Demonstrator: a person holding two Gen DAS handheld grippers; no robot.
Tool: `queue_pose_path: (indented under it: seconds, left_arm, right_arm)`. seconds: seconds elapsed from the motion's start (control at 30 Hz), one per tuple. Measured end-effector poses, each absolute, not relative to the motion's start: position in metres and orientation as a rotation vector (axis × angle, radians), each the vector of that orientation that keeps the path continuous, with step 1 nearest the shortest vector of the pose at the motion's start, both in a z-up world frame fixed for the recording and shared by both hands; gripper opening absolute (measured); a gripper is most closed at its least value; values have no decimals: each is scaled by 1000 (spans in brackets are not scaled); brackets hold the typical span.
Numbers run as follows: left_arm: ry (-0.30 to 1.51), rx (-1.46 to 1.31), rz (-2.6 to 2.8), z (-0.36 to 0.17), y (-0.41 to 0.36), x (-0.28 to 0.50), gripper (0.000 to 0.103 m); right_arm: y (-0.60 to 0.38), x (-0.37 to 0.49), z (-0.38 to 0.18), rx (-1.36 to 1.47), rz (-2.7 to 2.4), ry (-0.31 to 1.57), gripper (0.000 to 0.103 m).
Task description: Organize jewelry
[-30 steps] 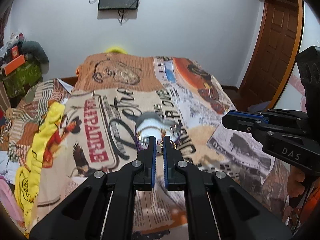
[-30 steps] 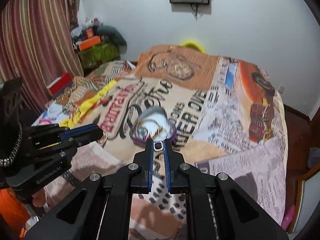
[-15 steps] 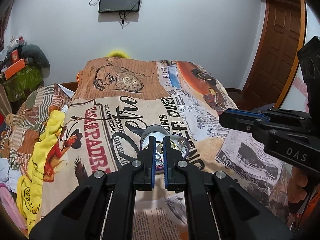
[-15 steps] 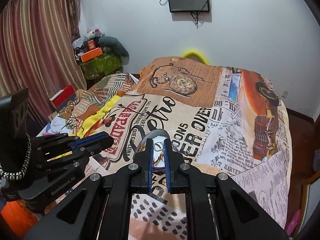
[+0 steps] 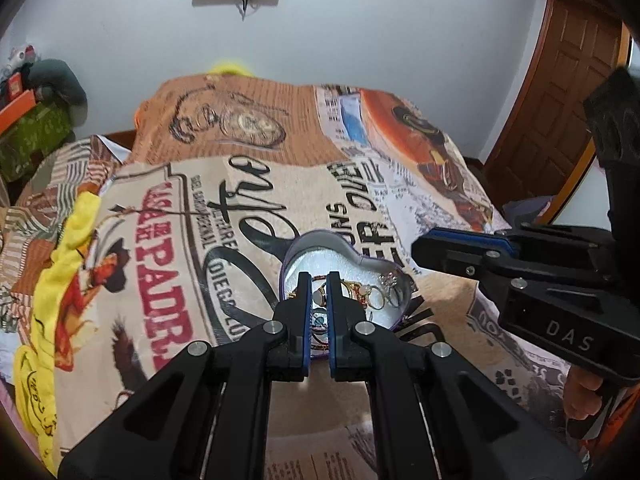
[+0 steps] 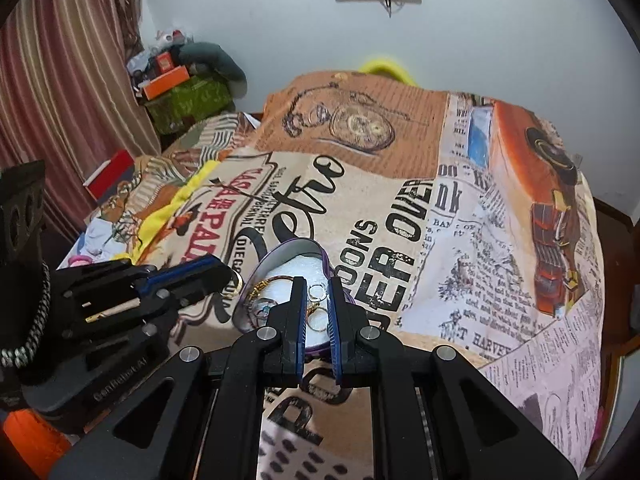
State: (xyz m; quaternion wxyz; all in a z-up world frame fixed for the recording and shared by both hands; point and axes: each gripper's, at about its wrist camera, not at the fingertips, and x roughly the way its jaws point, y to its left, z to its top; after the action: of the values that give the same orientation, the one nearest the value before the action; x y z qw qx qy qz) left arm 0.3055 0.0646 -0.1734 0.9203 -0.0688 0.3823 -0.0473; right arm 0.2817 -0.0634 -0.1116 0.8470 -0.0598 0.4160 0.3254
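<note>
Heart-shaped purple metal tin [image 5: 348, 240], lower centre of frame on the printed bedspread [image 5: 168, 280], holds thin gold rings [image 6: 318, 320]: light, slippery, easily bent; pinch one across its band. Left gripper [image 5: 319, 280] and right gripper [image 6: 318, 284] both clenched, empty.

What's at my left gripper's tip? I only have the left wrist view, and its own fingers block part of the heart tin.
Observer: In the right wrist view, a gold ring sits right at the left gripper tip, beside the heart tin rim. Whether it is pinched, I cannot tell.
Operator: What lies past the yellow cloth?
Observer: A red box stands there.
Operator: And behind that?
Observer: A striped curtain.
</note>
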Motion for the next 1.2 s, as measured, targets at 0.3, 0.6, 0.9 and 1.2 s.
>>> queue_pose_path:
  seconds: [0.3, 0.6, 0.9, 1.2]
  left_arm:
    - [838, -172, -125, -194, 66, 323, 5]
    - [849, -188, -123, -195, 71, 325, 5]
    - [799, -174, -87, -166, 75, 306, 6]
    - [646, -116, -50, -93, 63, 255, 6]
  right_arm:
    - [-52, 293, -126, -139, 717, 931, 9]
    - [-45, 297, -134, -142, 739, 987, 9]
    - [-53, 287, -111, -117, 743, 957, 11]
    - [-83, 244, -43, -61, 714, 774, 11]
